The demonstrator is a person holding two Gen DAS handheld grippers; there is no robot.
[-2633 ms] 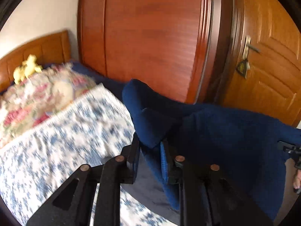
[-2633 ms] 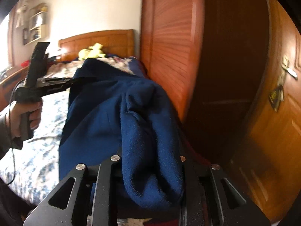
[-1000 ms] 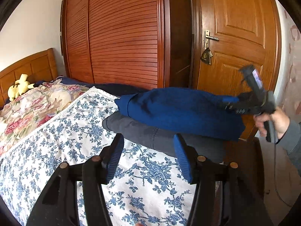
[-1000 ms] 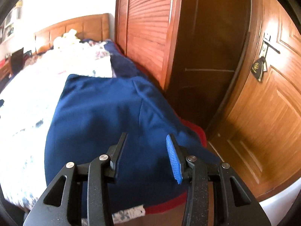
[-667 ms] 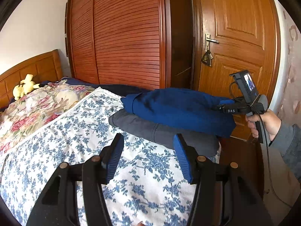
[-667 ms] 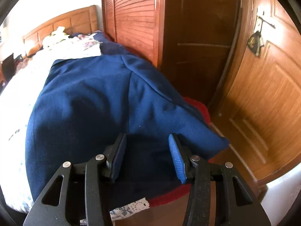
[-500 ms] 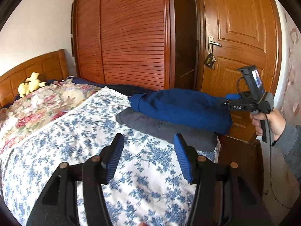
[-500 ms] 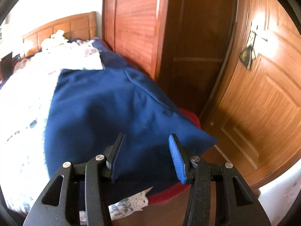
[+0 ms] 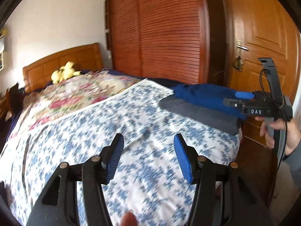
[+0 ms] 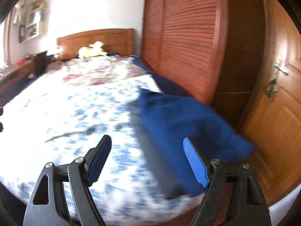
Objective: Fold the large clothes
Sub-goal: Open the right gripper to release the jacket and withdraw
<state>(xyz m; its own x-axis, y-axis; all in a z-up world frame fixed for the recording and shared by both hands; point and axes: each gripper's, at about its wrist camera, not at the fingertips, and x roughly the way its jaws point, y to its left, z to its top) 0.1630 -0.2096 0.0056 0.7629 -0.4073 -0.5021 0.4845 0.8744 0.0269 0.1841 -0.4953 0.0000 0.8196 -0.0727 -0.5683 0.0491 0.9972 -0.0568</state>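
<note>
A folded dark blue garment (image 9: pixel 203 96) lies on a folded grey garment (image 9: pixel 197 113) at the bed's foot corner near the door. It also shows in the right wrist view (image 10: pixel 184 118). My left gripper (image 9: pixel 148 156) is open and empty above the floral sheet (image 9: pixel 112 131), well back from the pile. My right gripper (image 10: pixel 146 162) is open and empty, its right finger just over the blue garment's near edge. In the left wrist view the right gripper (image 9: pixel 244 98) hovers at the pile's far end.
A flowered quilt (image 9: pixel 79 92) and a yellow plush toy (image 9: pixel 64 72) lie by the wooden headboard (image 10: pixel 97 39). A slatted wardrobe (image 9: pixel 160 37) and a wooden door (image 9: pixel 263 47) stand close beside the bed. A nightstand with clutter (image 10: pixel 22 67) is at the far left.
Both grippers let go of the blue garment, which now rests on the grey one. Both have pulled back from the pile and swung left toward the bed's middle.
</note>
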